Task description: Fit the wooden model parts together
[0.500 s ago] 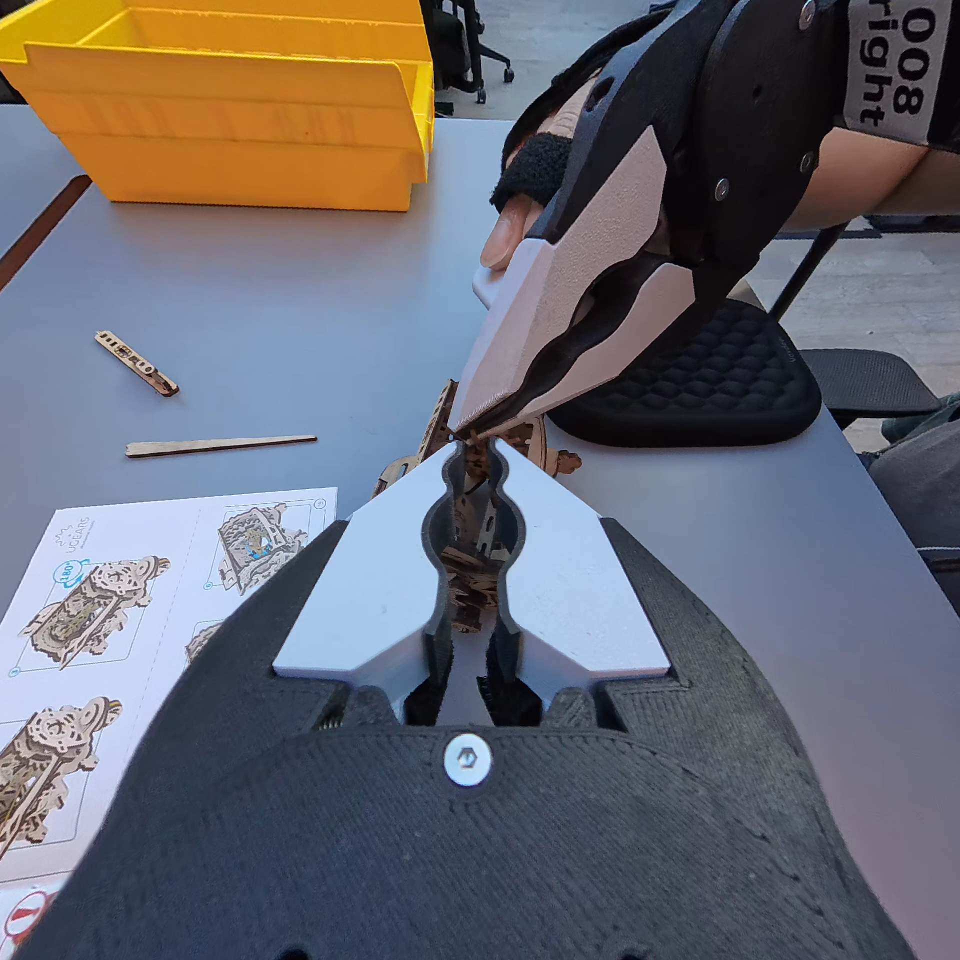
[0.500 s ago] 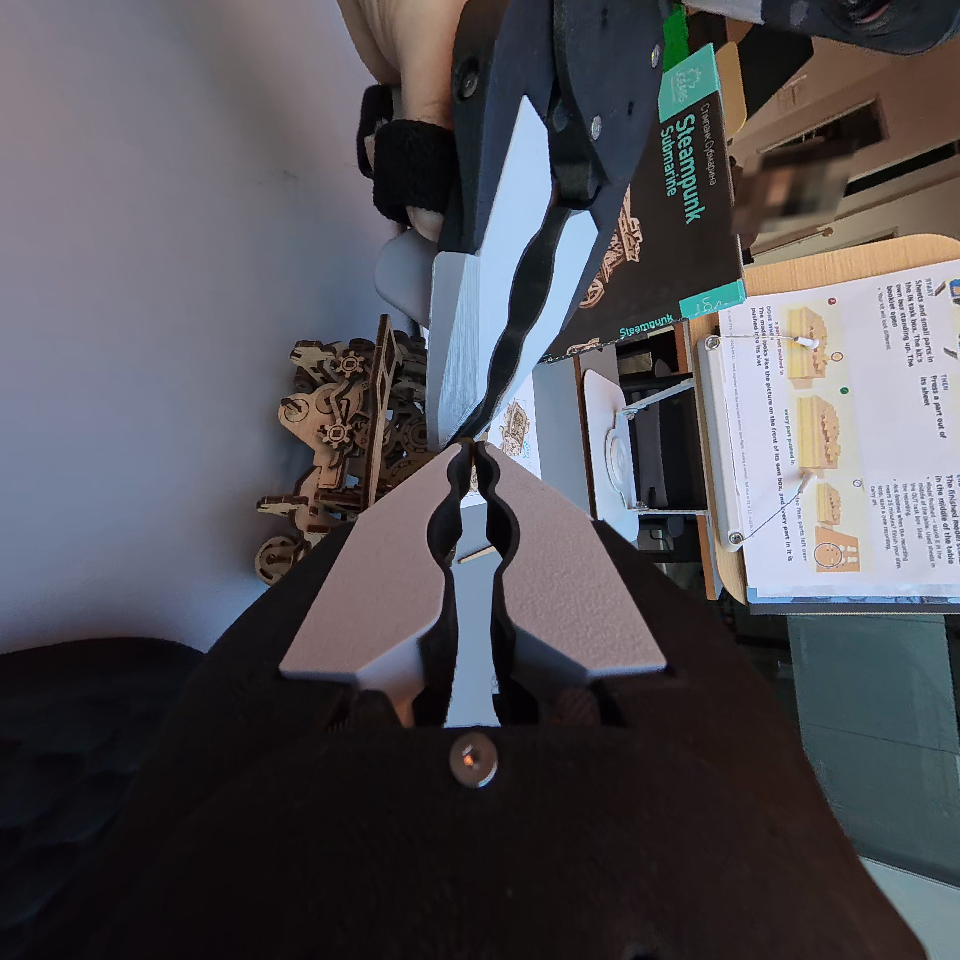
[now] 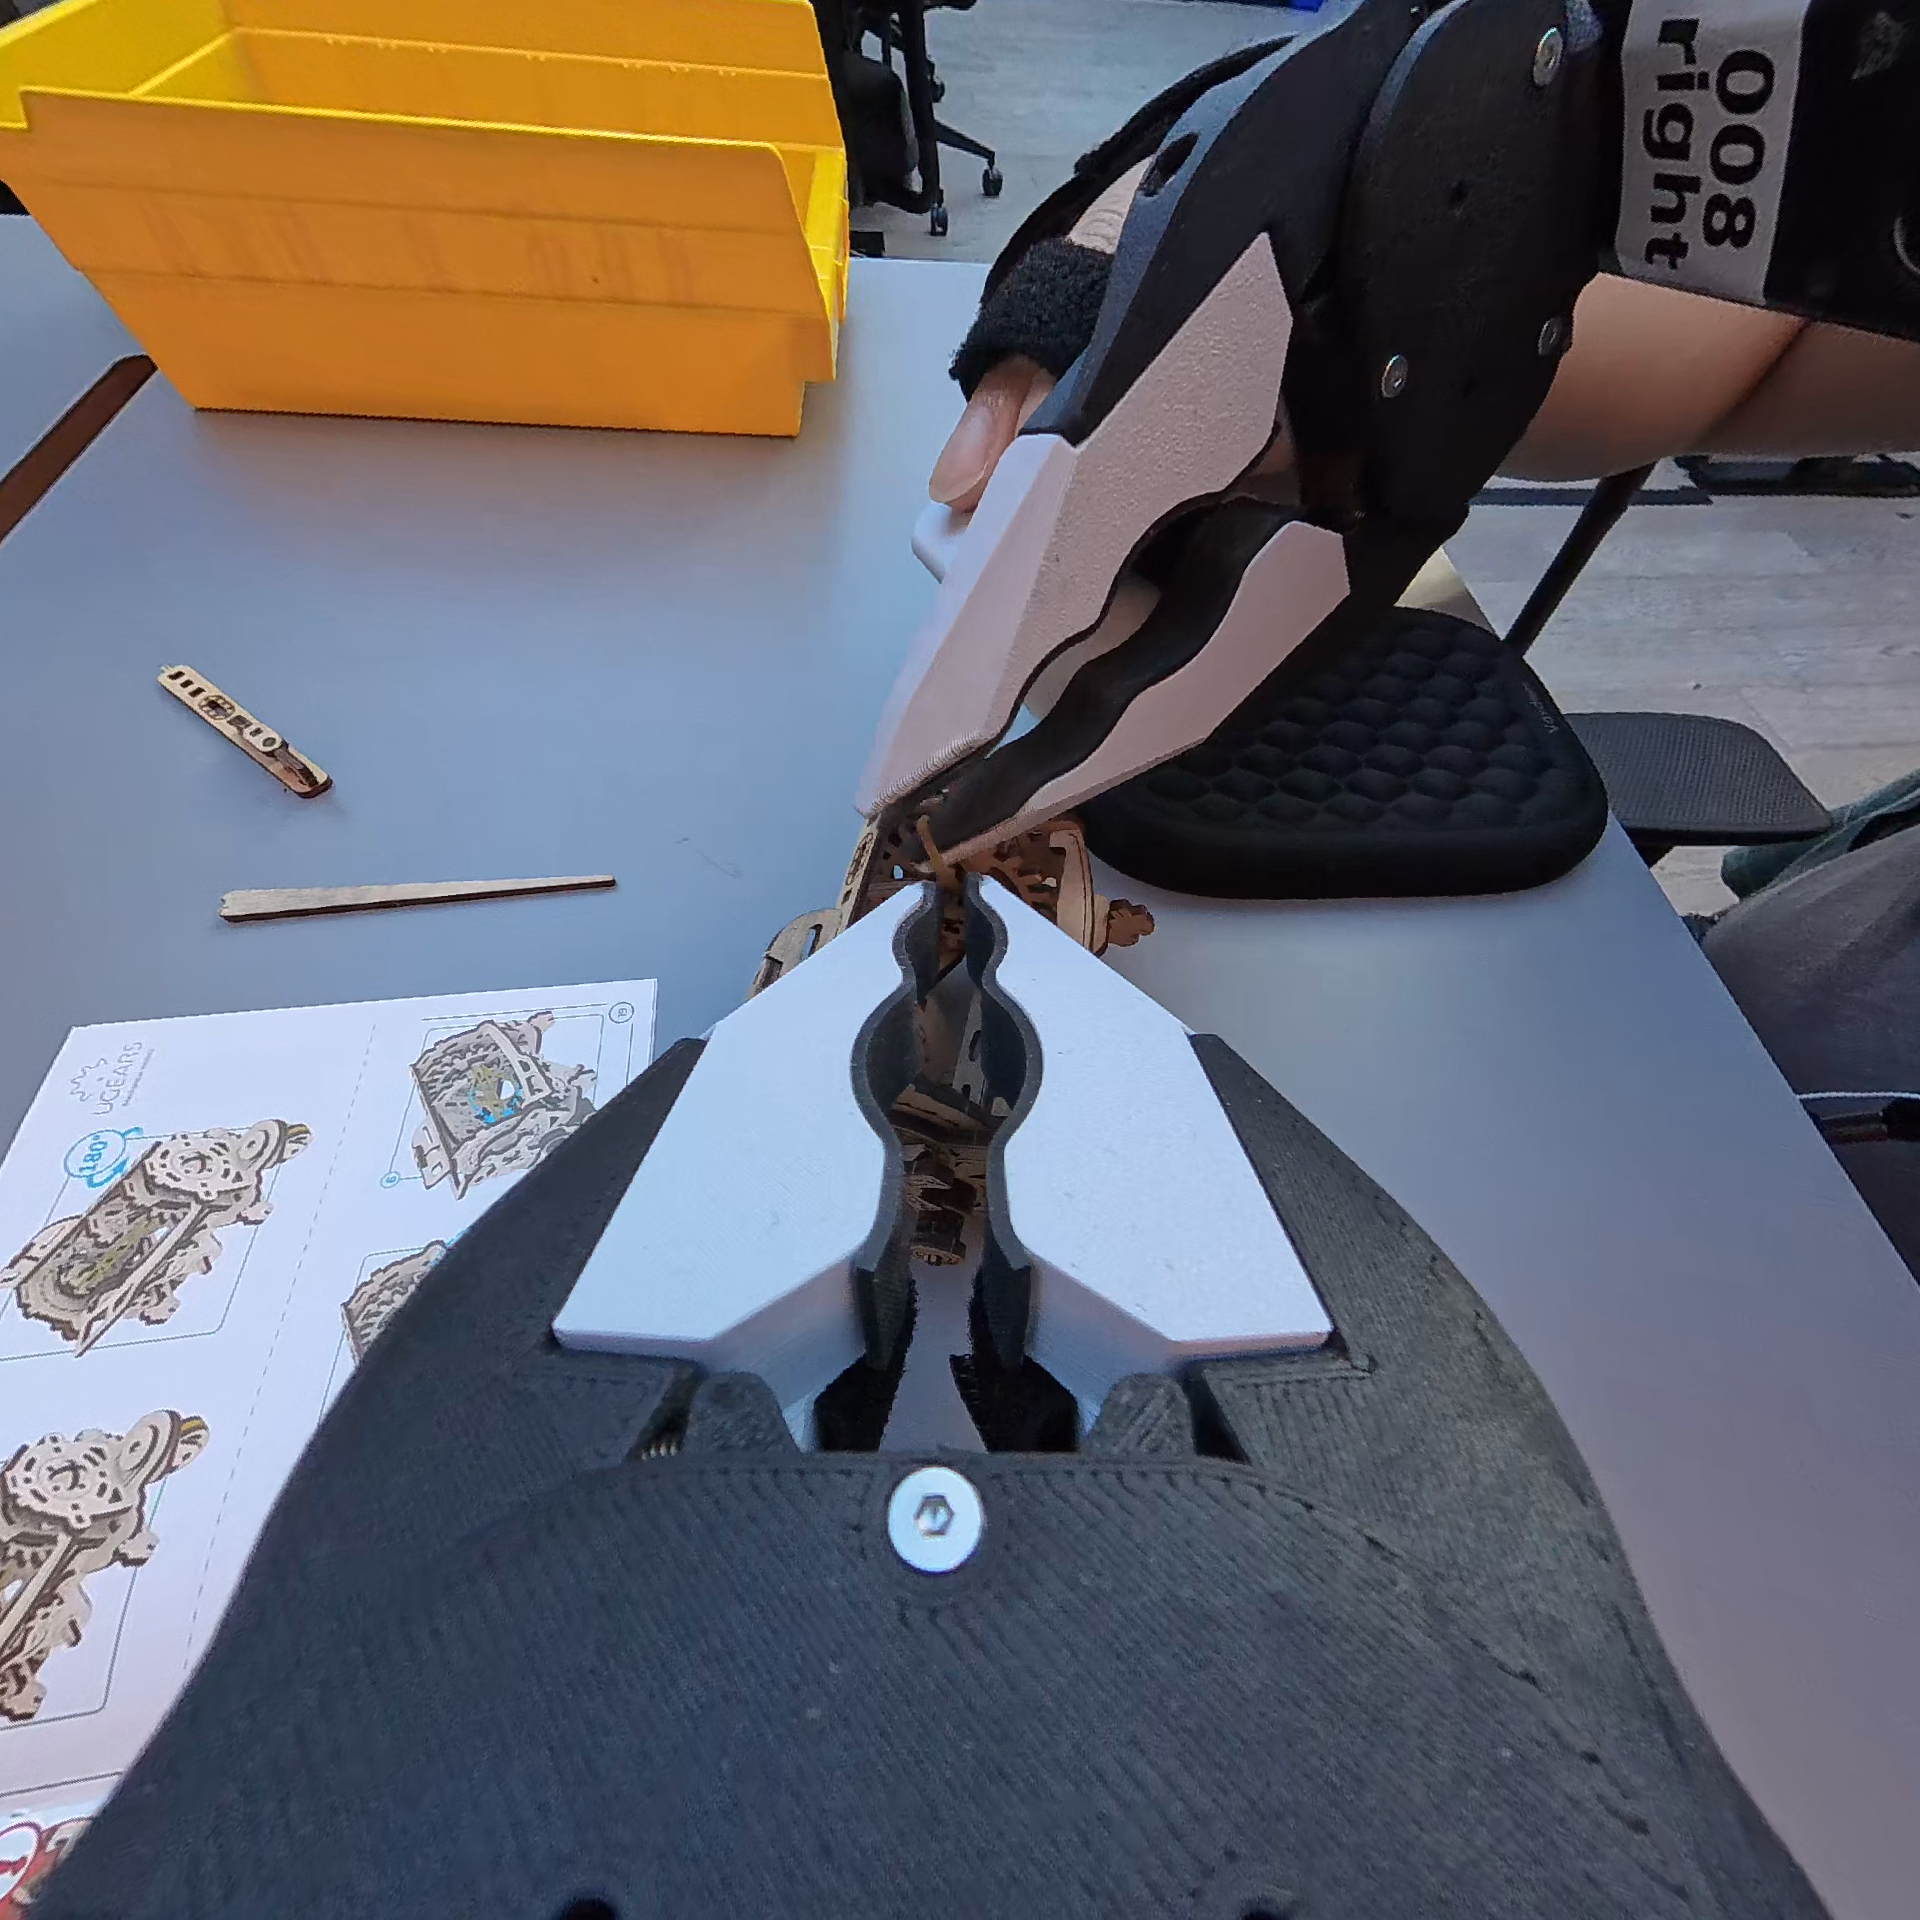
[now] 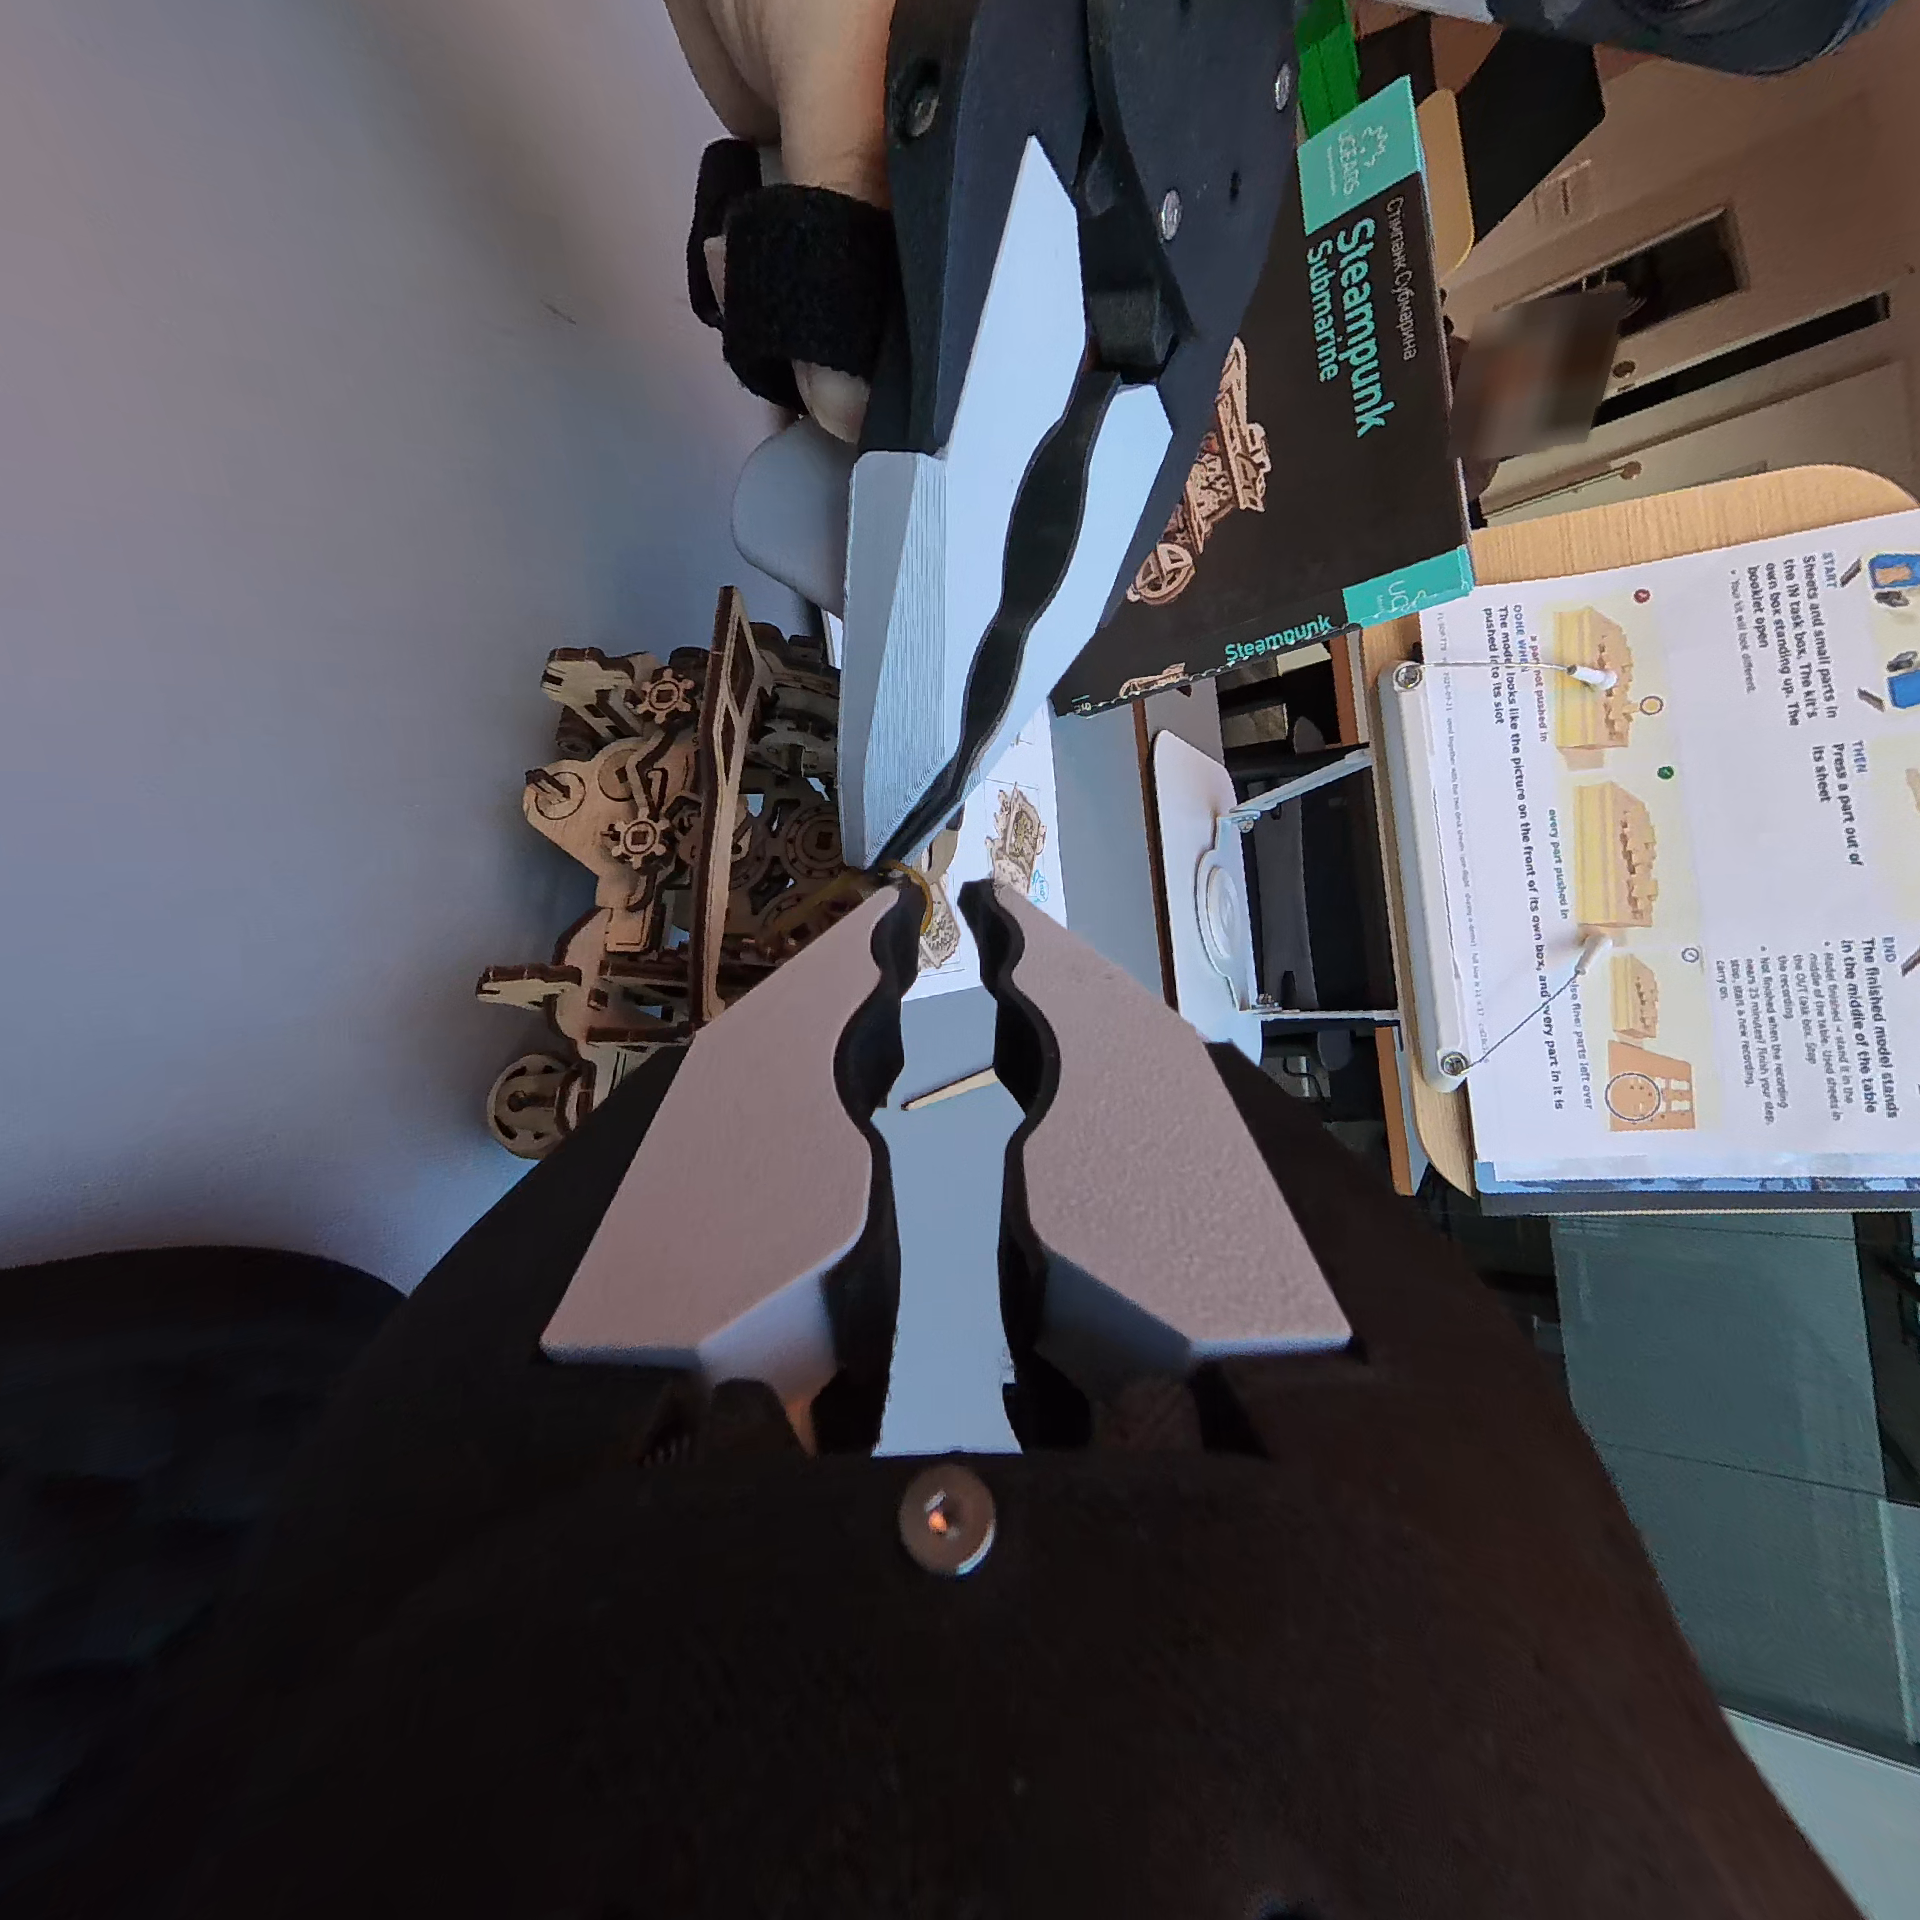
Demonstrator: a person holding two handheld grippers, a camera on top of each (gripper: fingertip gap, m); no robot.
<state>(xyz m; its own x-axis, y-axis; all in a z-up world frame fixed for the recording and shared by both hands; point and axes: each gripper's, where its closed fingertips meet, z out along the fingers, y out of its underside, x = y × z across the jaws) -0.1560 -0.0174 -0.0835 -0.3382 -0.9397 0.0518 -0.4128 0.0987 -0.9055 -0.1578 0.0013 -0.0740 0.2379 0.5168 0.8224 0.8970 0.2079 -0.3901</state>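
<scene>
Left tongs (image 3: 948,914) clamped on a small yellowish loop (image 4: 914,878); right tongs (image 4: 940,904) apart beside it. Steady the wooden model (image 4: 665,862), advancing gently.

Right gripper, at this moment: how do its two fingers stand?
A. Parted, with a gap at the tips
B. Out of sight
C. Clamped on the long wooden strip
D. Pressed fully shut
A: in the right wrist view the right gripper shows table surface between its tips, beside the wooden model; the long wooden strip lies apart on the table.
</scene>
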